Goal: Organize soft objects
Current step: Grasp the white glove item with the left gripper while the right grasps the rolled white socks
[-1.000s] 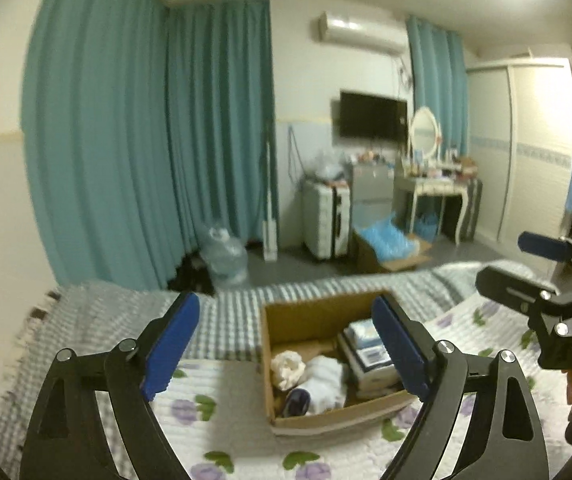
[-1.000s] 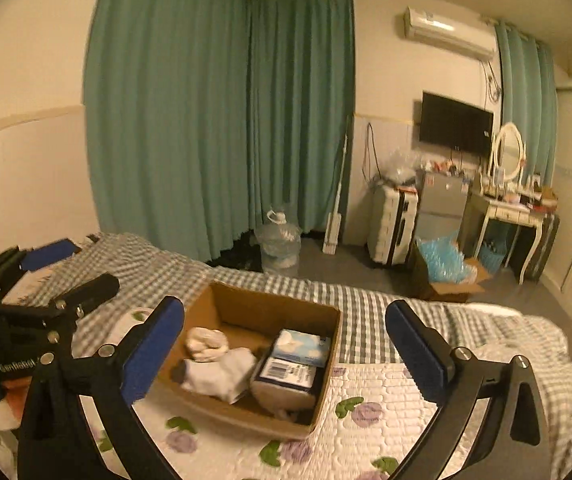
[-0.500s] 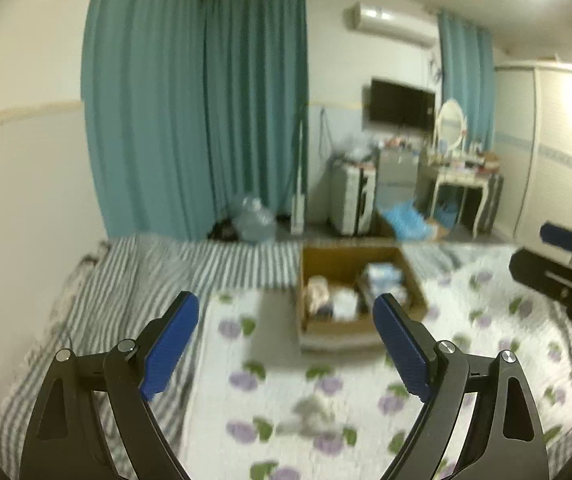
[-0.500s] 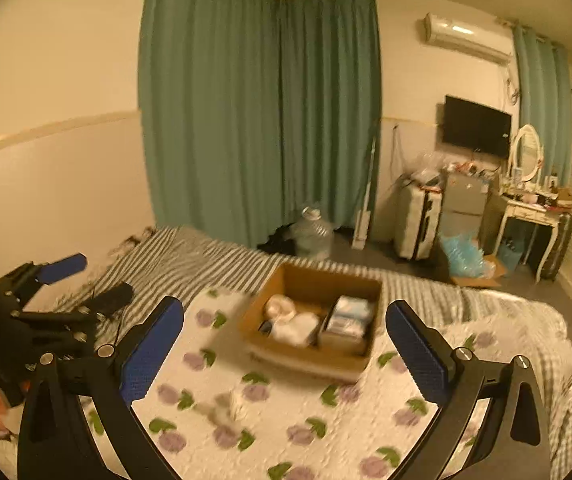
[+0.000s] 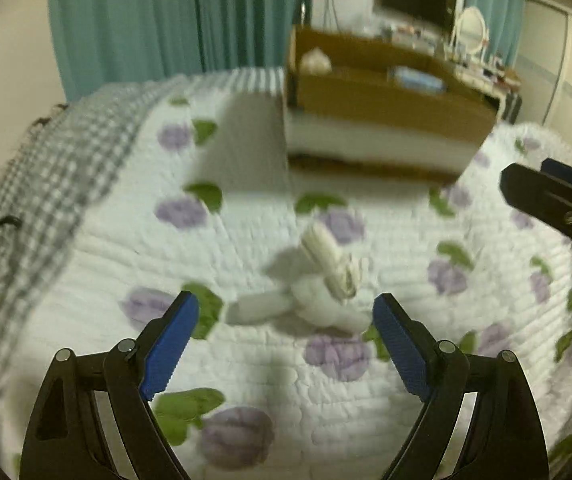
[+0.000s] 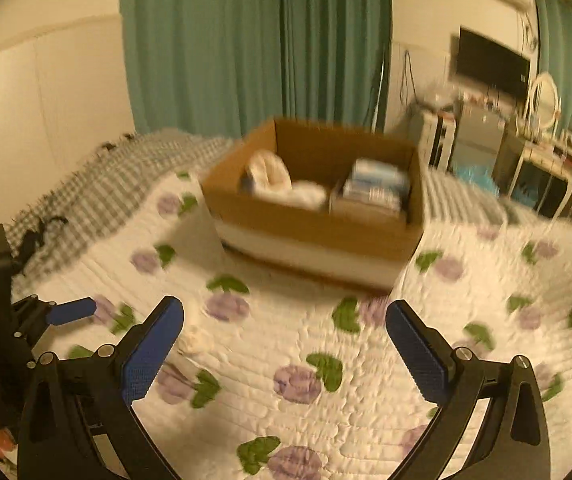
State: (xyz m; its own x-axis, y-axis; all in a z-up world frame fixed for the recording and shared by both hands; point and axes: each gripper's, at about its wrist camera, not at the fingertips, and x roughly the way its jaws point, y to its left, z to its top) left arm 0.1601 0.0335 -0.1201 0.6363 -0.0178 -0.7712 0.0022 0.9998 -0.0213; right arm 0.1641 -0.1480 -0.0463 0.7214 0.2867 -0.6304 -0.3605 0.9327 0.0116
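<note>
**Two open grippers above a quilted bed**

Two grippers are seen over a bed (image 5: 406,240) covered by a white quilt printed with purple flowers. In the left wrist view, the left gripper (image 5: 286,344) is shown with its jaws spread wide and nothing between them; a small white soft toy (image 5: 318,292) lies on the quilt just beyond the blue pads, at lower centre of the frame. A cardboard box (image 6: 318,232) is placed further up the bed, at centre in the right wrist view, with white soft items and boxed goods inside. The right gripper (image 6: 286,344) is also held with jaws wide and empty over bare quilt. Both views are blurred.
</note>
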